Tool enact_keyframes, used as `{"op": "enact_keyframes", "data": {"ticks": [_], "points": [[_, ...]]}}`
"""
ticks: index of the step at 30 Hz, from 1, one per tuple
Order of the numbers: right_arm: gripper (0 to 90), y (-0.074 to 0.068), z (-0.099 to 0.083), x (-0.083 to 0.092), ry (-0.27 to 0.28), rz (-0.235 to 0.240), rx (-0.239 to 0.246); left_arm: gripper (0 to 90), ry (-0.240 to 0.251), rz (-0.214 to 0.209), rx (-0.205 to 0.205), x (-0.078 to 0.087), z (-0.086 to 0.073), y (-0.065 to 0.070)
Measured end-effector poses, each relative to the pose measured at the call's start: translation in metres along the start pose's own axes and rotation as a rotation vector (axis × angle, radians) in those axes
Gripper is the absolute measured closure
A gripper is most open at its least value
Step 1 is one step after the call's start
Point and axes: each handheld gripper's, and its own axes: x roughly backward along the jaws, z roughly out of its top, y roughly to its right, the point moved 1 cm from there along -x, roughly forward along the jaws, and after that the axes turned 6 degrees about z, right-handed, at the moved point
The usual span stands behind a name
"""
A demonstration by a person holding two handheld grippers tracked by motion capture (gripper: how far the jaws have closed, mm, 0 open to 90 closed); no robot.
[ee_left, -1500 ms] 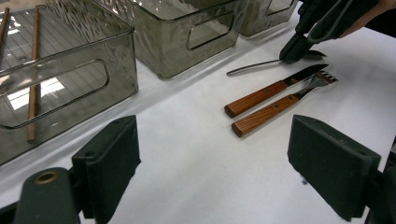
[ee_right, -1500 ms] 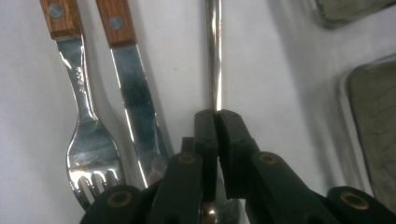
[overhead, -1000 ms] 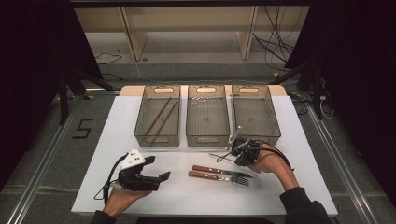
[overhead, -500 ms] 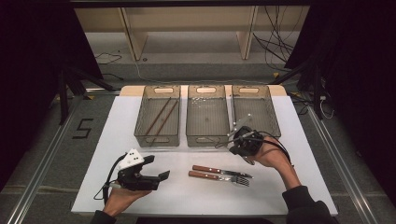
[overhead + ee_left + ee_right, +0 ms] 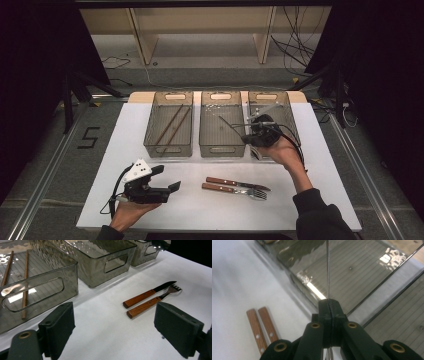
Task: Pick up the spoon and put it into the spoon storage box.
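Observation:
My right gripper (image 5: 247, 131) hangs above the front of the middle bin (image 5: 220, 149) and the right bin (image 5: 293, 120), shut on a thin metal spoon (image 5: 229, 123). In the right gripper view the spoon's handle (image 5: 328, 270) rises edge-on from the closed jaws. Its shiny bowl (image 5: 161, 243) shows at the top of the left gripper view. A wooden-handled knife (image 5: 237, 183) and fork (image 5: 235, 190) lie side by side on the white table. My left gripper (image 5: 167, 178) rests at the front left, open, nothing between its fingers, facing the knife (image 5: 150, 292) and fork (image 5: 150, 303).
Three clear bins stand in a row at the back of the white table (image 5: 320, 200). The left bin (image 5: 168, 149) holds two brown chopsticks (image 5: 172, 125). Shelving and cables lie beyond the table's far edge.
My right gripper has lifted off the table beside the knife and fork and moved up toward the bins with the spoon in it. The left gripper has stayed put.

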Motion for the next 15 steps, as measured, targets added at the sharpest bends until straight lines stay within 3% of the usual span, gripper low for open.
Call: {"op": "enact_keyframes", "data": {"ticks": [15], "points": [[90.0,0.016,0.037,-0.016,0.050,-0.041,-0.095,16.4,0.018,0.001,0.008,0.001,0.000,-0.001]]}}
